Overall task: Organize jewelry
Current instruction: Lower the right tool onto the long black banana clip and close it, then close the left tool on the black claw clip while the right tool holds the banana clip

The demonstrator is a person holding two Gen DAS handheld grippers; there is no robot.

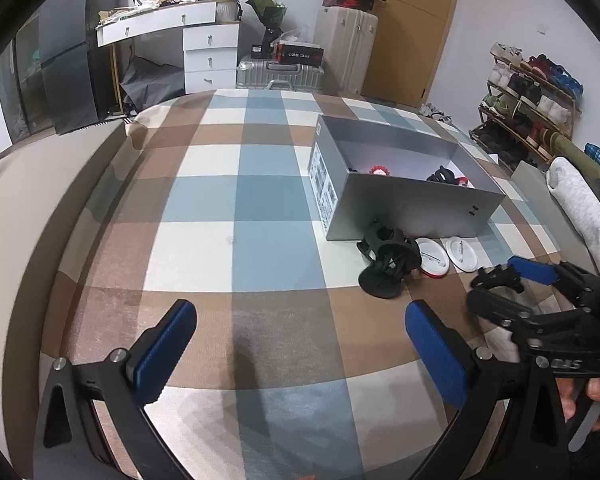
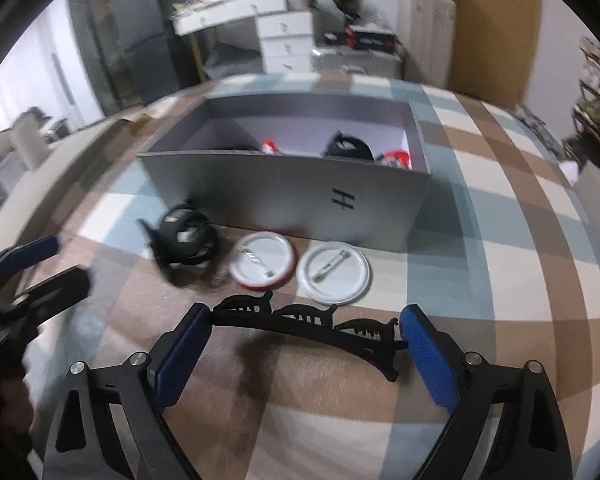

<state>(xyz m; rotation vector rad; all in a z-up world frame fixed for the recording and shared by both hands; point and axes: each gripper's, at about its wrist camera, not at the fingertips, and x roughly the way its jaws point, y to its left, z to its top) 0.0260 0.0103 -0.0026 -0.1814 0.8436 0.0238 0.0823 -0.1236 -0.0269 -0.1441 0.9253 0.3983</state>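
Right tongs (image 2: 304, 344) are held low over the checked bed (image 1: 204, 184), clamped end to end on a long black hair clip (image 2: 312, 326) just before two round badges (image 2: 300, 268) and the grey box (image 2: 284, 196). Left tongs (image 1: 300, 344) are held spread apart, gripping nothing.

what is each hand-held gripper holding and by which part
Right hand-held gripper spans a long black hair clip end to end; a firm grip cannot be told. Left hand-held gripper holds nothing.
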